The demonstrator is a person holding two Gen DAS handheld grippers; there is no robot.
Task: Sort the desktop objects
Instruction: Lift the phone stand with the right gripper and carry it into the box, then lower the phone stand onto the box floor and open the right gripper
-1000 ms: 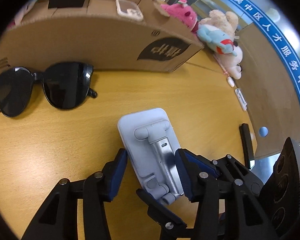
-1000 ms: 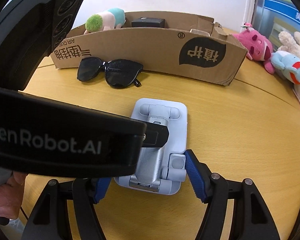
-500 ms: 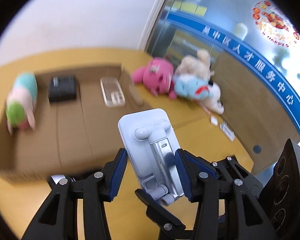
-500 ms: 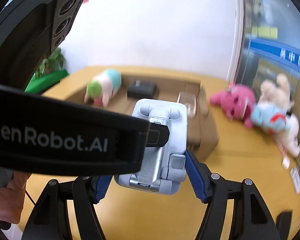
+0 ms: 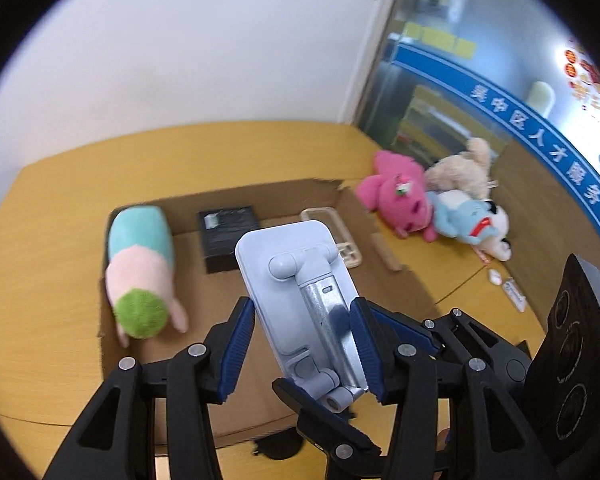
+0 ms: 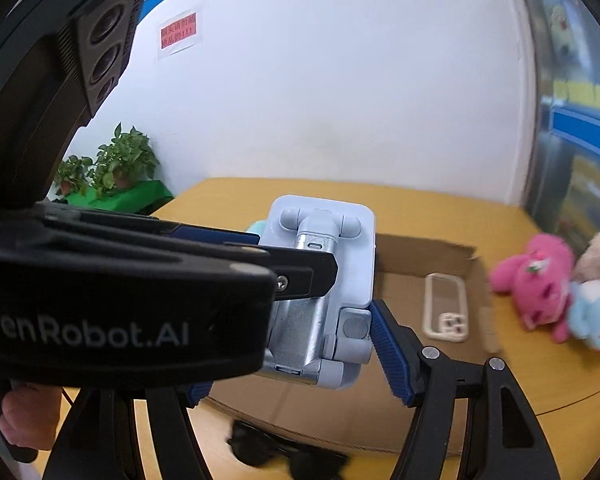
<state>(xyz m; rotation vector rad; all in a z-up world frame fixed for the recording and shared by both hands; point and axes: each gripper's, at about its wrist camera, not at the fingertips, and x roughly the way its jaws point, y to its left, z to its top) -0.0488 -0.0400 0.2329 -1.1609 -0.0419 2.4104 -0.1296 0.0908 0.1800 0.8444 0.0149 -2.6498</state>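
Phone stand (image 5: 300, 292) held above the cardboard box (image 5: 384, 248)
It is clamped by both the left gripper (image 5: 302, 350) and the right gripper (image 6: 296, 356), jaws half closed.

White wall (image 6: 340, 80), wooden table (image 5: 60, 264), potted plants (image 6: 112, 164) — glass partition (image 5: 440, 92).

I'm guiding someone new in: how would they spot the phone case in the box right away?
Find the open cardboard box on the yellow table. Inside, along its right end, lies the clear phone case, flat on the box floor. Unlike the black box and striped plush toy beside it, it is a see-through cream-edged frame.
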